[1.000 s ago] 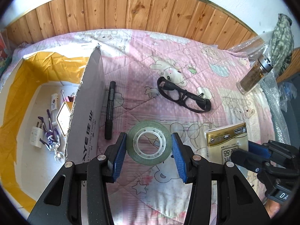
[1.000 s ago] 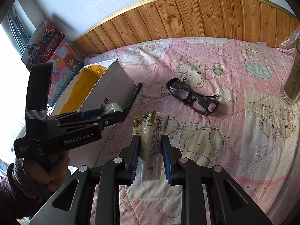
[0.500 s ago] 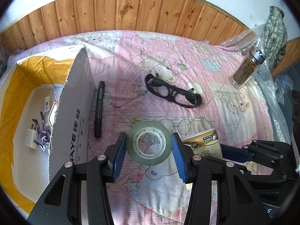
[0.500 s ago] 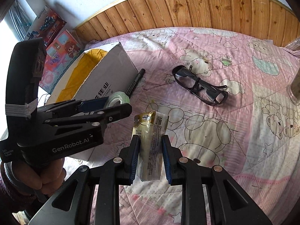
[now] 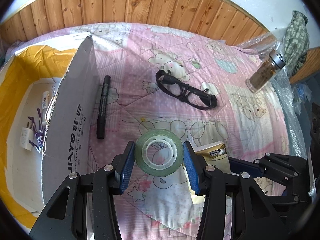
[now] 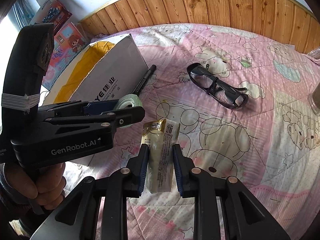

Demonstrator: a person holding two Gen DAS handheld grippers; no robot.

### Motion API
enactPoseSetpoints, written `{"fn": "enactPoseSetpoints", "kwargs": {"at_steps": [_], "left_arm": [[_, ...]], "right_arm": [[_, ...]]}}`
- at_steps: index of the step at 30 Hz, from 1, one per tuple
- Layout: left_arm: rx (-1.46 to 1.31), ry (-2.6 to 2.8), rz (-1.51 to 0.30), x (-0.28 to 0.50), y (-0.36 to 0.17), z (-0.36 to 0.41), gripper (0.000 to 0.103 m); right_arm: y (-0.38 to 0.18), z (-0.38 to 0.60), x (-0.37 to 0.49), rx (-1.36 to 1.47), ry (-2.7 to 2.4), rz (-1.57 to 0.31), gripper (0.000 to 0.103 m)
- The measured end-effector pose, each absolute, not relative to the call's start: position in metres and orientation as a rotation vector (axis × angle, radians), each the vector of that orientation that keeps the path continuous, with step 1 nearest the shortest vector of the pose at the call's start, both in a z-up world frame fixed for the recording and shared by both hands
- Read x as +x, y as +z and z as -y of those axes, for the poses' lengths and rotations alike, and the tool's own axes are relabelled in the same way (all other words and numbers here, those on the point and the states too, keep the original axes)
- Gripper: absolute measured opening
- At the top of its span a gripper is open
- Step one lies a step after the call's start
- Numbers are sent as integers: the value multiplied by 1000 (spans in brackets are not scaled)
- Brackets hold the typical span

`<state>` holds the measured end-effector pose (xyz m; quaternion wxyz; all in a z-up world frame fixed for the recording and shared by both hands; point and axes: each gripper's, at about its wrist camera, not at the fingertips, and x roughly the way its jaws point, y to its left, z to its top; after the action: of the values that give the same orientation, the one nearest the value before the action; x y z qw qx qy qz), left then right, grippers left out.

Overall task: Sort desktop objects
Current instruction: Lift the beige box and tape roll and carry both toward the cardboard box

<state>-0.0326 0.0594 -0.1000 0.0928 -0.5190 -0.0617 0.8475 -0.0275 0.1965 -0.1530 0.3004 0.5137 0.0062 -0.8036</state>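
My left gripper (image 5: 159, 157) is shut on a green roll of tape (image 5: 159, 152) and holds it above the pink quilt, right of the open cardboard box (image 5: 68, 124). The roll also shows in the right wrist view (image 6: 128, 102). My right gripper (image 6: 161, 156) is shut on a gold snack packet (image 6: 160, 140), just right of the left gripper; the packet also shows in the left wrist view (image 5: 213, 154). A black marker (image 5: 103, 107) lies beside the box wall. Black glasses (image 5: 186, 91) lie on the quilt further back.
The box holds a white charger (image 5: 25, 139), a purple cable and other small items. A glass bottle (image 5: 265, 72) stands at the far right by bubble wrap (image 5: 290, 100). A wooden wall panel (image 5: 140, 2) runs behind. Colourful boxes (image 6: 66, 36) stand at the left.
Both grippers have risen and drawn closer together with their loads. The snack packet now sits just right of the left gripper. The box flap looks nearer to the tape.
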Motion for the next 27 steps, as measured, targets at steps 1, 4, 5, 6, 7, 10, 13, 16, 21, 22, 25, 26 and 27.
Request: {"fn": "enactPoseSetpoints", "kwargs": {"at_steps": [1, 4, 5, 6, 7, 10, 13, 16, 21, 22, 25, 26, 27], "left_arm": [[-1537, 2516, 187, -33, -99, -60, 49], [-1525, 2519, 187, -32, -97, -61, 49], [-1524, 2517, 188, -32, -96, -62, 49], [-1525, 2516, 190, -33, -96, -62, 49], [-1527, 2515, 192, -33, -96, -62, 49], [-1527, 2514, 191, -33, -96, -62, 49], [-1523, 2514, 190, -33, -96, -62, 49], [-1521, 2514, 194, -32, -96, -63, 49], [-1529, 2510, 205, -33, -98, -63, 49], [-1531, 2511, 208, -33, -99, -63, 49], [-1543, 2506, 227, -34, -101, -61, 49], [-1552, 2503, 241, -35, -102, -59, 49], [-1561, 2500, 257, -36, -103, -58, 49]], "right_arm": [[-153, -197, -27, 1361, -2136, -19, 26], [-152, -198, -29, 1359, -2143, -14, 26], [-153, -198, -29, 1360, -2143, -14, 26], [-153, -199, -29, 1362, -2145, -14, 26], [-153, -199, -29, 1363, -2147, -14, 26], [-153, -199, -29, 1364, -2148, -18, 26], [-155, -199, -30, 1370, -2150, -23, 26], [-156, -199, -30, 1375, -2153, -28, 26], [-159, -199, -31, 1378, -2156, -38, 26], [-159, -200, -31, 1379, -2158, -40, 26], [-160, -200, -31, 1373, -2174, -66, 26], [-160, -201, -31, 1371, -2181, -78, 26], [-160, -201, -31, 1372, -2186, -85, 26]]}}
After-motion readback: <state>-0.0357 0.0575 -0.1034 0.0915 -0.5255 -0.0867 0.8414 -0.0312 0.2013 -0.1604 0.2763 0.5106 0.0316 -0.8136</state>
